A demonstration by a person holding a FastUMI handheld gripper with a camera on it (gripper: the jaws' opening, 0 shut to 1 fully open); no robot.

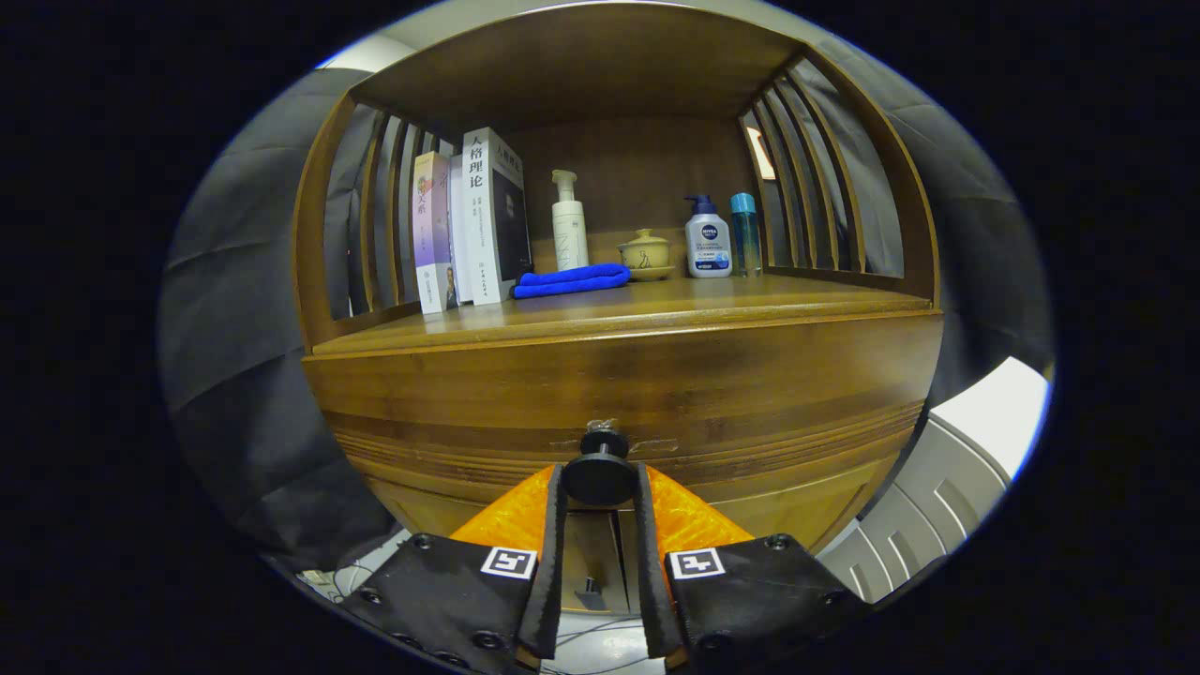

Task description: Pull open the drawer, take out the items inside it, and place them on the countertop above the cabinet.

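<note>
Gripping the black round knob point(600, 473) of the drawer point(619, 394), with the gripper point(600, 480) narrowed around it: 2 dark fingers point(551, 525) pressed against the knob's left and right sides, orange bodies behind them. Sits at the middle of the drawer's wooden front, directly ahead of the fingertips; front looks flush with the cabinet, seemingly closed. Just above, the countertop point(712, 305) runs along the cabinet's upper edge, inside a wooden alcove with slatted sides. Lying on it, from left: 3 or so upright books point(469, 225), a folded blue cloth point(572, 279) just beside them, a white pump bottle point(568, 225) behind the cloth, a small lidded ceramic cup point(645, 253) on a saucer, a short white pump bottle with a blue top point(708, 239), and touching or just beside it a slim teal bottle point(745, 232). Beyond the cabinet on both sides, black booth cloth. Down at lower right, pale grey moulded panels point(923, 511).
</note>
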